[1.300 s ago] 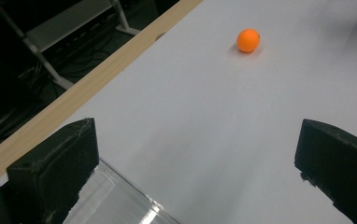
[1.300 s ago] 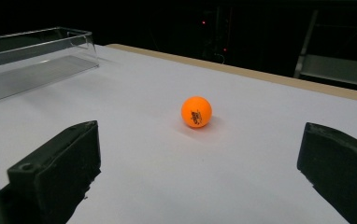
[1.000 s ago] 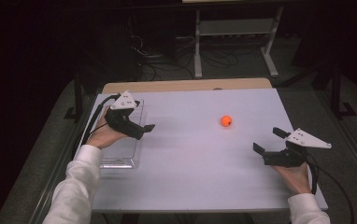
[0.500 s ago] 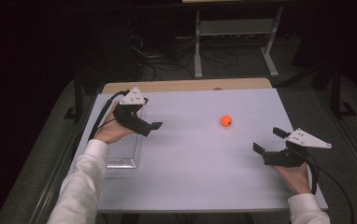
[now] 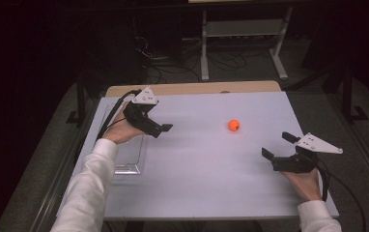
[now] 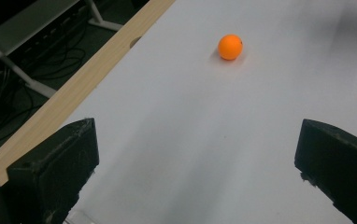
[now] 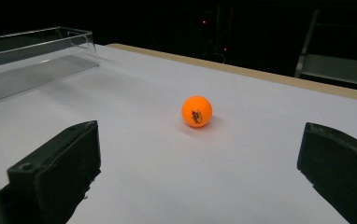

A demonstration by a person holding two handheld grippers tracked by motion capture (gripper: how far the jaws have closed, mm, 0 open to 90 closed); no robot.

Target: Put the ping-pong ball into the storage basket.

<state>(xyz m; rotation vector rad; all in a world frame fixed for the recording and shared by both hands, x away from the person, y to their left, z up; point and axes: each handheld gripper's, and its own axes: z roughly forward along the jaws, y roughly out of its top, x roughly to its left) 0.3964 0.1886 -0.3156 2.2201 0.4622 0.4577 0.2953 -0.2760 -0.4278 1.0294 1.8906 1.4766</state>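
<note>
From the high view, the left hand-held gripper (image 5: 162, 129) hangs over the desk (image 5: 197, 193) beside a clear plastic tray (image 5: 129, 162), released and grasping nothing, the forearm reaching in from the lower left, while the right hand-held gripper (image 5: 279, 146), likewise spread wide and empty, sits low near the desk's right edge, with the orange ping-pong ball (image 5: 234, 125) lying on the desk between the two, apart from both. In the left gripper view, the jaws stand wide apart above the white surface and the ball (image 6: 230, 46) rests well ahead, touching neither. In the right gripper view, the jaws are equally wide, the ball (image 7: 197, 111) lies ahead between them, and the tray (image 7: 36, 60) stands farther off at the left.
</note>
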